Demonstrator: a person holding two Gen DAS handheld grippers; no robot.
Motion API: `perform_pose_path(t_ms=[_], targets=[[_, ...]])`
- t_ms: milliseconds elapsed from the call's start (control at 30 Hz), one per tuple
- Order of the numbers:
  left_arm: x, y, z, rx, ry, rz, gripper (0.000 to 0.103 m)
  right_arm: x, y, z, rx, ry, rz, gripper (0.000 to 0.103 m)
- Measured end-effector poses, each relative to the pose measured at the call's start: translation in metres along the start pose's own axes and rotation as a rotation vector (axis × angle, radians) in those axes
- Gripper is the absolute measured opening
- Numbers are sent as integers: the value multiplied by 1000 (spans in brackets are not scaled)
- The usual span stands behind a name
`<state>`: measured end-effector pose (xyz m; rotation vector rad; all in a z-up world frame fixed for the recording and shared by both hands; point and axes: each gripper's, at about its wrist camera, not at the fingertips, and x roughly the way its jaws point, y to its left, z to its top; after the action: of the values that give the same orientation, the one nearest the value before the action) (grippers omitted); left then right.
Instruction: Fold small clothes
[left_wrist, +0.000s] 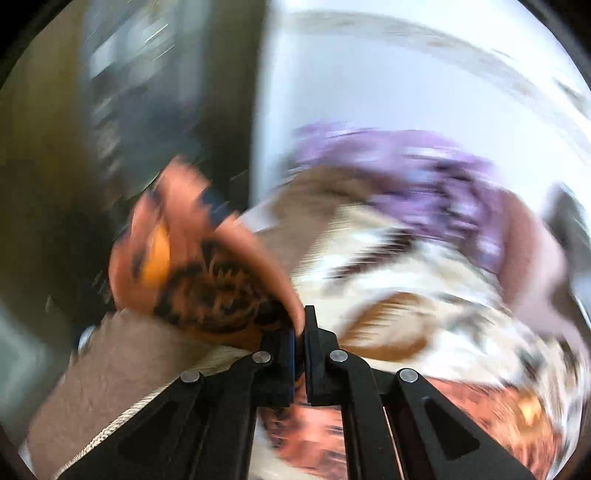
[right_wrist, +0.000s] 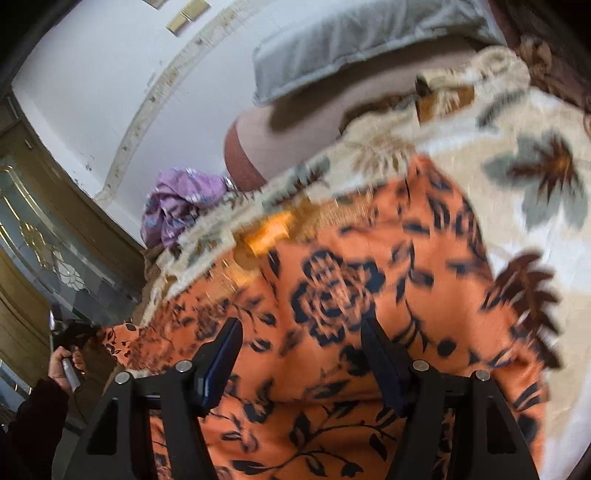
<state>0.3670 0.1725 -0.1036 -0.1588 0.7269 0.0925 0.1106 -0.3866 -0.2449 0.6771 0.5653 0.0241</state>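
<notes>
An orange garment with a dark floral print (right_wrist: 332, 306) lies spread on a cream floral blanket (right_wrist: 524, 155). My right gripper (right_wrist: 301, 330) is open just above the garment, one finger on each side of a large printed rose. In the blurred left wrist view my left gripper (left_wrist: 300, 325) is shut on an edge of the orange garment (left_wrist: 207, 273) and holds that part lifted off the blanket (left_wrist: 424, 295). In the right wrist view the left hand with its gripper (right_wrist: 70, 347) shows at the garment's far left corner.
A crumpled purple garment (right_wrist: 181, 205) lies at the blanket's far edge and also shows in the left wrist view (left_wrist: 436, 184). A grey pillow (right_wrist: 351, 40) lies behind. A white wall (right_wrist: 110, 92) and a glass-fronted wooden cabinet (right_wrist: 44, 240) stand on the left.
</notes>
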Motion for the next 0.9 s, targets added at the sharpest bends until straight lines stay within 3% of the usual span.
perform_pose_path(t_ms=[200,300,400,433,500,600,700,900], targets=[[-84,-177,-40,379,-41,-236,3,-69,-15,44,64,-163,-18,70],[-111,-255,-84,516,-1,-353,3,-94,-38,56,147,-225,-29,70],[-124,-313,-136,652,82,-419,4,-108,-54,66,201,-242,-17,70],[-129,-327,-156,702,116,-442,7,-111,-57,67,210,-246,-18,71],[-141,-345,-198,793,173,-492,28,-112,-61,67,217,-247,-27,72],[-141,-332,-209,759,179,-509,62,-106,-62,65,217,-208,-23,76],[-132,-292,-194,631,174,-472,66,-91,-52,60,169,-154,-41,76],[-66,-202,-179,377,146,-164,68,-37,-30,39,62,39,-101,76]])
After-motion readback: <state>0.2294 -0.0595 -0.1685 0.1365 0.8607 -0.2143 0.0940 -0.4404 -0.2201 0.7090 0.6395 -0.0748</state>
